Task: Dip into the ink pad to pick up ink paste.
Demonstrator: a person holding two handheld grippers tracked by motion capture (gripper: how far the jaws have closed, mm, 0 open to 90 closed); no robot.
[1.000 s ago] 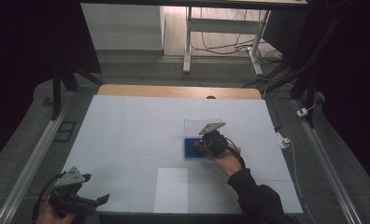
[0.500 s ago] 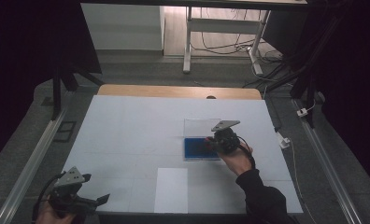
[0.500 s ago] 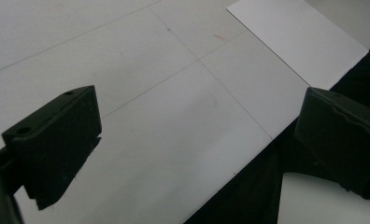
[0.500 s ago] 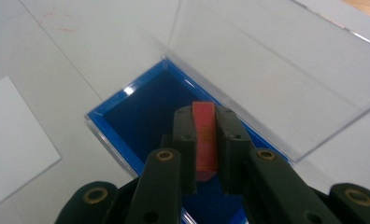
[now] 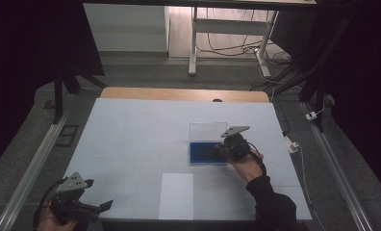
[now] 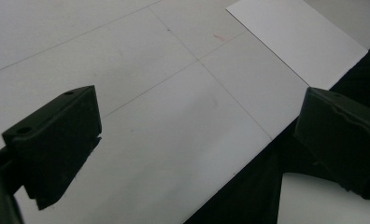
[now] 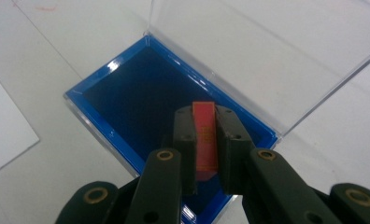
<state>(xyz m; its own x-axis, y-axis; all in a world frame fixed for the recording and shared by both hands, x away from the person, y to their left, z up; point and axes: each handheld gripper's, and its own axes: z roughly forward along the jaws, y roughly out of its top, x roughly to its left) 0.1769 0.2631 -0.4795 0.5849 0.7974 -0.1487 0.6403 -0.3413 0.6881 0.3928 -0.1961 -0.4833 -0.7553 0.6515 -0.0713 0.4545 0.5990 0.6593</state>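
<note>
A shallow blue box (image 5: 203, 153) lies on the white table, right of centre, with its clear lid (image 5: 208, 131) standing open at the far side. My right gripper (image 5: 225, 150) hovers at the box's right end. In the right gripper view the jaws (image 7: 205, 140) are shut on a thin red piece (image 7: 205, 133), held upright on its edge just above the dark blue inside (image 7: 141, 88) of the box. The clear lid (image 7: 248, 51) rises behind it. My left gripper (image 5: 99, 197) rests at the table's front left corner, open, with nothing between its jaws (image 6: 197, 140).
A white paper sheet (image 5: 176, 195) lies at the table's front edge, between the two hands, and its corner shows past the left jaws (image 6: 295, 37). A wooden strip (image 5: 184, 94) borders the far edge. Metal rails run along both sides.
The right gripper has shifted to the right, from above the box's middle to its right end, still shut on the red piece. The left gripper has kept still.
</note>
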